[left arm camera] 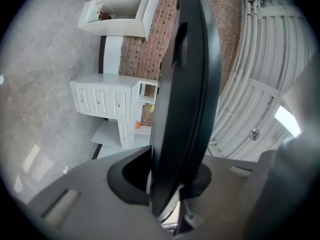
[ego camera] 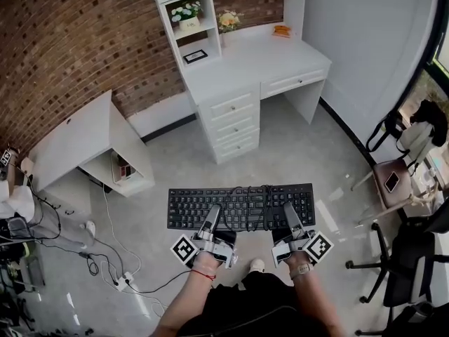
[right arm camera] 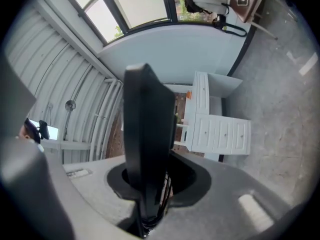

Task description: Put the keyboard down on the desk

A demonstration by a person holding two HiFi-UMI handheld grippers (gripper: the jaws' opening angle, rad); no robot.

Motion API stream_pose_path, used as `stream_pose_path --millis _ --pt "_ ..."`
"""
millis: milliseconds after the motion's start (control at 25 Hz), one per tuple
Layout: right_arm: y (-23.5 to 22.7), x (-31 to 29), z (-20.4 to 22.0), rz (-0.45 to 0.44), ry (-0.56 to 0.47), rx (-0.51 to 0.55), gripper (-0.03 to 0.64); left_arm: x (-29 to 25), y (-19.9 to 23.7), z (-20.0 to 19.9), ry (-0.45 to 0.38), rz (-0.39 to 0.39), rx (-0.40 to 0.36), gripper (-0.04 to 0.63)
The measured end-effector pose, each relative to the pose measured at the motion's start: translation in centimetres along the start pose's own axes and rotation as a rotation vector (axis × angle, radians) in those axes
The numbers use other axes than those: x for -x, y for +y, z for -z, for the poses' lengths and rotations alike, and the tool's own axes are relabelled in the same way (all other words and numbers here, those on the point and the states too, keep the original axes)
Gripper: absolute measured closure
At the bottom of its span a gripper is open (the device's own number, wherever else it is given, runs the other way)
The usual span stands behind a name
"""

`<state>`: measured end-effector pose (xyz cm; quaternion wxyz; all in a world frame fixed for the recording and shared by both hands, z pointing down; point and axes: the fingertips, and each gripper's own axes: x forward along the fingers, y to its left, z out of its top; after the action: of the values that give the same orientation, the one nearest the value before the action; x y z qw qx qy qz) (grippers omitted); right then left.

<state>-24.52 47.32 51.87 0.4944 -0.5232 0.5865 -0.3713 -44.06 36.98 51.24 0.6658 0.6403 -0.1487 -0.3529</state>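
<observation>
A black keyboard (ego camera: 242,206) hangs level in the air in front of me, its cable bundled on top near the right. My left gripper (ego camera: 212,215) is shut on its near edge left of the middle, and my right gripper (ego camera: 290,216) is shut on the near edge at the right. In the left gripper view the keyboard (left arm camera: 187,94) stands edge-on between the jaws. The right gripper view shows the keyboard (right arm camera: 145,149) edge-on too, with the cable pinched beside it. The white desk (ego camera: 263,62) with drawers stands ahead across the floor.
A low white side table (ego camera: 77,139) stands at the left by the brick wall. Cables and a power strip (ego camera: 123,281) lie on the floor at the left. Chairs (ego camera: 396,181) stand at the right. On the desk shelves are flowers (ego camera: 186,12) and a small frame (ego camera: 195,56).
</observation>
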Motion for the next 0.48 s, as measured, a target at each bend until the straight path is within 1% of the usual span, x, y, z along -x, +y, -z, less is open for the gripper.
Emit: stream_pose_path --millis 240,480 --pt "-0.9 -2.0 -4.1 -0.009 0.006 0.012 0.539 -4.2 1.0 1.4 0.004 0.016 0.003 0.528" --pt "-0.9 -3.5 -6.1 -0.01 -0.002 0.006 0.538 -6.7 1.1 1.8 0.005 0.018 0.014 0.525"
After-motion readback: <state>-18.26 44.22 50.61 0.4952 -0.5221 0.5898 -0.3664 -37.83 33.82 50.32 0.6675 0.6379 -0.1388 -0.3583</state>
